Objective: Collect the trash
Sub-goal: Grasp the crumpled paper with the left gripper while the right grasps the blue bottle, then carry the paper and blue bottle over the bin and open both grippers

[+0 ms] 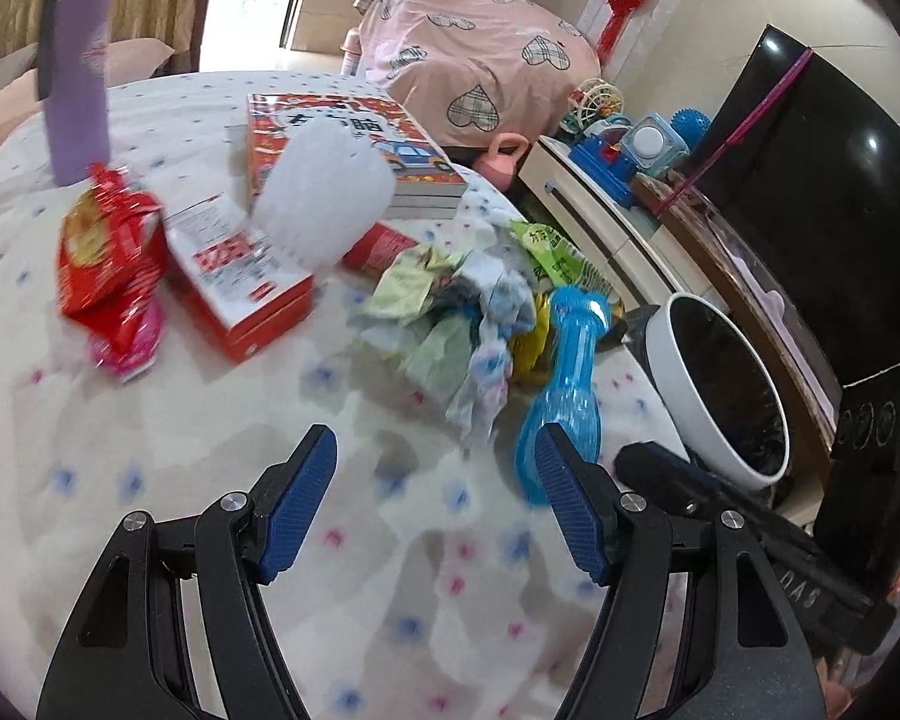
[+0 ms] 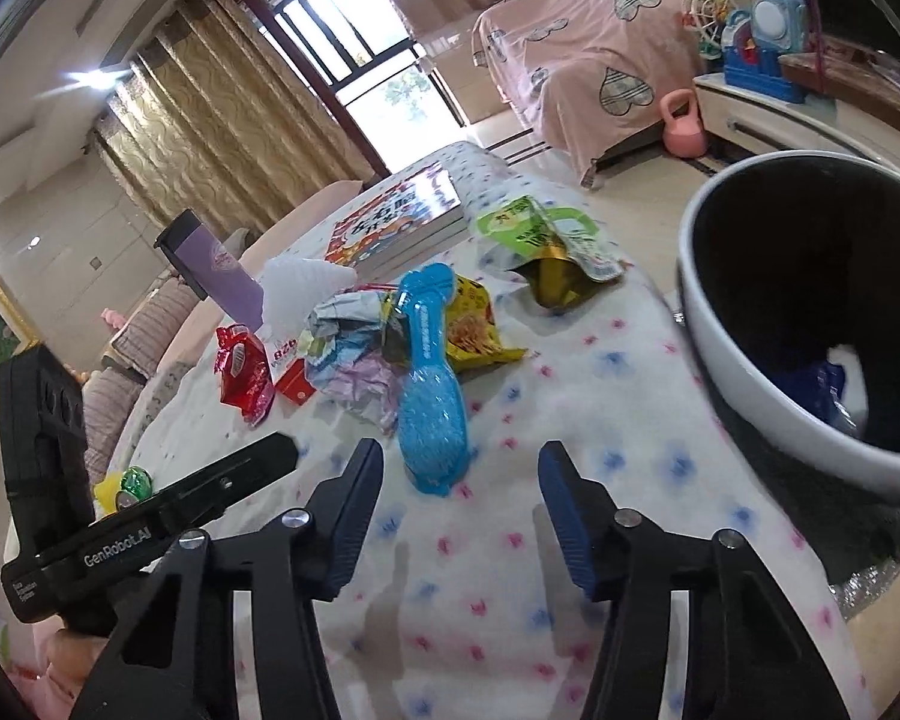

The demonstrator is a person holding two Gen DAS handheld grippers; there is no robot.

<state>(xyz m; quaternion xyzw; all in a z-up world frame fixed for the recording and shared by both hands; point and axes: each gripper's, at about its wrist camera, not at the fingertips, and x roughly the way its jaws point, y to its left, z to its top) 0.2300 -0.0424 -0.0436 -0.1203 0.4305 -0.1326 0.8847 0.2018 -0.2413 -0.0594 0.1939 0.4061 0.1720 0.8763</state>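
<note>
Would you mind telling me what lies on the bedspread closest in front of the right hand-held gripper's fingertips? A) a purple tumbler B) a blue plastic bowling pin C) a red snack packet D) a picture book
B: the blue plastic bowling pin lies on its side on the bedspread, just ahead of the right hand-held gripper, nearer than anything else there.

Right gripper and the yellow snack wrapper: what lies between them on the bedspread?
In the right wrist view, the blue plastic bowling pin lies between the right gripper and the yellow snack wrapper, overlapping the wrapper's edge.
</note>
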